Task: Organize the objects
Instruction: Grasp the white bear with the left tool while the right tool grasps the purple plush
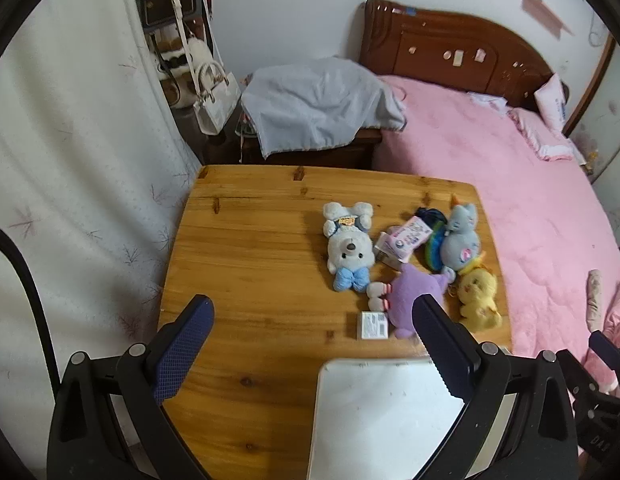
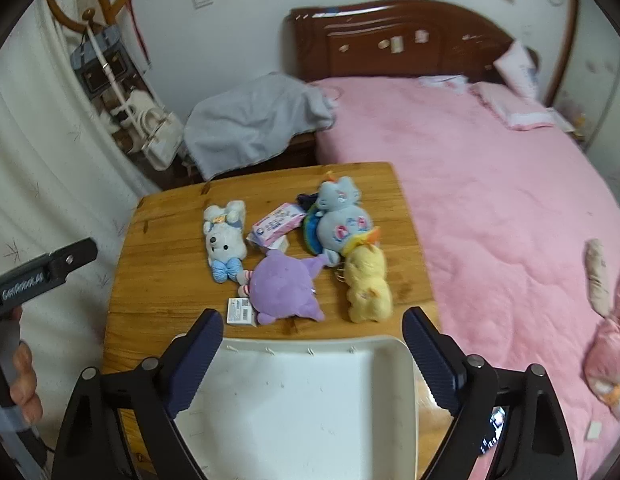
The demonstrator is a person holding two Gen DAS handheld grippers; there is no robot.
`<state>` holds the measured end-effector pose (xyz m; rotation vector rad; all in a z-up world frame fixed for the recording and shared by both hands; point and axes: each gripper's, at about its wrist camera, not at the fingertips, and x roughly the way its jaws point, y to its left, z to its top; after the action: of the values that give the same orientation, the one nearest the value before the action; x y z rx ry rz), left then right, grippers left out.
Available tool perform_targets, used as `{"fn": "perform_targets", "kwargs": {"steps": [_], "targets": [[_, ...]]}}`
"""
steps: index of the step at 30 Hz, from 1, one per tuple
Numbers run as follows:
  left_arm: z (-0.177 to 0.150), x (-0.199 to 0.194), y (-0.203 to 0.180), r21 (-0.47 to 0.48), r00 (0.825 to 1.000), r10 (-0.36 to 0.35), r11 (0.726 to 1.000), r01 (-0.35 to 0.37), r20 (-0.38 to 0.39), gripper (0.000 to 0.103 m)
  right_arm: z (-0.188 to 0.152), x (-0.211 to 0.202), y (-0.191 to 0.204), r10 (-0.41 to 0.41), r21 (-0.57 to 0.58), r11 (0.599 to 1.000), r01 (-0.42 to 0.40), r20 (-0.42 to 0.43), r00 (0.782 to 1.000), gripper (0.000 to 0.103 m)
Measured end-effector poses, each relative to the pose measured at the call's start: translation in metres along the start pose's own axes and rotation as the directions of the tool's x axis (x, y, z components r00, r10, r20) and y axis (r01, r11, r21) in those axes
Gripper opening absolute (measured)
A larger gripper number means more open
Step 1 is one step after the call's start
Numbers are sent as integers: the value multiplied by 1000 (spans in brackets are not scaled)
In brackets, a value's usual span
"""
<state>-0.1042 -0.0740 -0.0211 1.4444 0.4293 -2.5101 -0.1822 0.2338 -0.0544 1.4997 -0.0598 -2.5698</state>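
Left wrist view: the left claw (image 1: 313, 320) hangs spread above the wooden bench (image 1: 250, 248), gripping nothing; a white plastic tray (image 1: 373, 412) lies below.

Right wrist view: the right claw (image 2: 313, 332) is spread over the tray (image 2: 302, 400), with plush toys clustered beyond: a purple round plush (image 2: 284, 286) and a yellow chick plush (image 2: 367, 284).

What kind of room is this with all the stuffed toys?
Most likely a bedroom. A bed with a pink blanket and a carved wooden headboard fills one side, a pillow leans at its head, and handbags hang by the wall. The toys lie on a small wooden table beside the bed.
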Motion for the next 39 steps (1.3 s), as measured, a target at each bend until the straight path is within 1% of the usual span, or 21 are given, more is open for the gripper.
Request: {"fn": "perform_targets", "kwargs": {"steps": [4,6,8,11,12,16,18,20,23,25,27,31,34,37,38,39], "targets": [[18,43,-10,-11,998,11,1000,-12,-59,100,17,51,-9,77,-8,997,-78,-70,995,89],[29,70,-14,-19,995,9,1000,-11,-99,100,25,82,-13,113,2,994,-113,-121,986,89],[37,96,-19,-37,990,-12,999,7,-138,100,31,111,-18,144,22,990,-142,-166,976,89],[45,135,-28,-54,978,-54,998,44,-201,100,33,154,-23,175,52,985,-167,-230,957,89],[47,151,-32,-55,972,-71,997,60,-225,100,34,166,-24,197,64,980,-187,-245,949,89],[51,189,-41,-66,955,-100,994,84,-281,100,33,202,-21,233,78,973,-219,-300,925,89],[51,203,-42,-79,949,-103,993,83,-296,100,31,214,-18,236,75,972,-224,-320,917,89],[52,217,-45,-85,948,-100,993,77,-302,100,28,224,-15,251,81,968,-238,-338,907,89],[51,234,-45,-94,945,-82,994,54,-316,100,25,235,-14,260,89,965,-245,-356,897,89],[49,246,-43,-106,939,-72,994,38,-335,100,21,240,-14,265,92,964,-249,-368,891,89],[46,255,-40,-119,938,-68,993,29,-339,100,18,245,-13,273,95,962,-256,-381,883,89],[42,267,-33,-162,937,-77,987,22,-340,99,15,251,-12,288,104,957,-269,-385,877,89],[39,271,-30,-184,940,-70,983,8,-334,98,14,255,-10,294,106,956,-275,-386,874,89],[34,277,-29,-179,937,-48,984,-15,-345,89,12,259,-7,306,111,952,-285,-404,862,89],[33,280,-30,-183,934,-53,983,-14,-355,80,10,262,-7,311,114,950,-290,-410,858,87],[30,282,-30,-184,930,-48,983,-21,-365,77,8,264,-6,317,119,948,-295,-419,851,87]]}}
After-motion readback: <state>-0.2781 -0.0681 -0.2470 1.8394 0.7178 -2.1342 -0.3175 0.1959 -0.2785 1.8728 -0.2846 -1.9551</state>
